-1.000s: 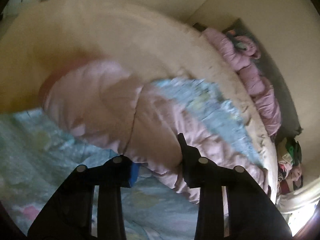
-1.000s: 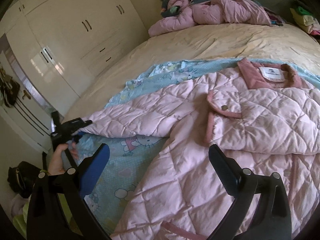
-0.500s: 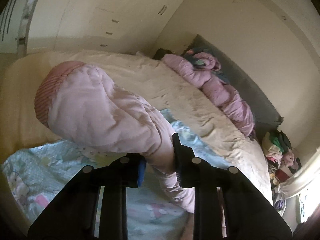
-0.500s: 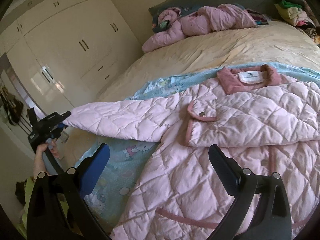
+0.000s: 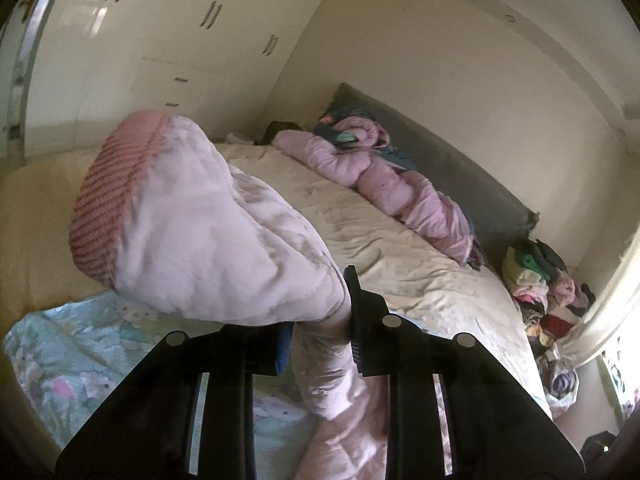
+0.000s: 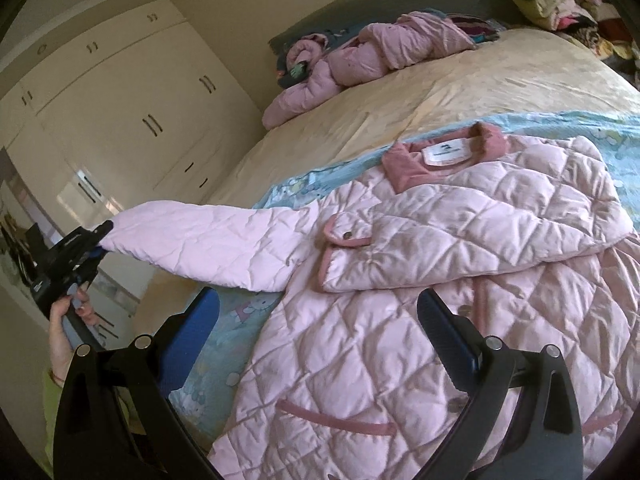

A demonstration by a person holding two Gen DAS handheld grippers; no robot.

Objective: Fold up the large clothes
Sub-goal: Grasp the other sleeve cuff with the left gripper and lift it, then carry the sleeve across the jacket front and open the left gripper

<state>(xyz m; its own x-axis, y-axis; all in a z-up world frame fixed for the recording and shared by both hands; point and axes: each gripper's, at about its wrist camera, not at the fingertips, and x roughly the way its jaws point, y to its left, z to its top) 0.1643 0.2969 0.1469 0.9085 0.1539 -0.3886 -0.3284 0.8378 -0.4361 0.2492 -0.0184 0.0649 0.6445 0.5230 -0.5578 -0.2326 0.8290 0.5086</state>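
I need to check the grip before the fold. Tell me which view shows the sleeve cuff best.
The left wrist view. The ribbed pink sleeve cuff fills the frame just beyond the left gripper, which is clamped on the sleeve. In the right wrist view the sleeve shows stretched sideways, but the gripper hides the cuff.

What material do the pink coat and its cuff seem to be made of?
The pink coat looks like padded synthetic fabric with a slight sheen; diamond quilting stitches show. Its cuff, beyond the left gripper, looks like ribbed knit, matte, with parallel ridges.
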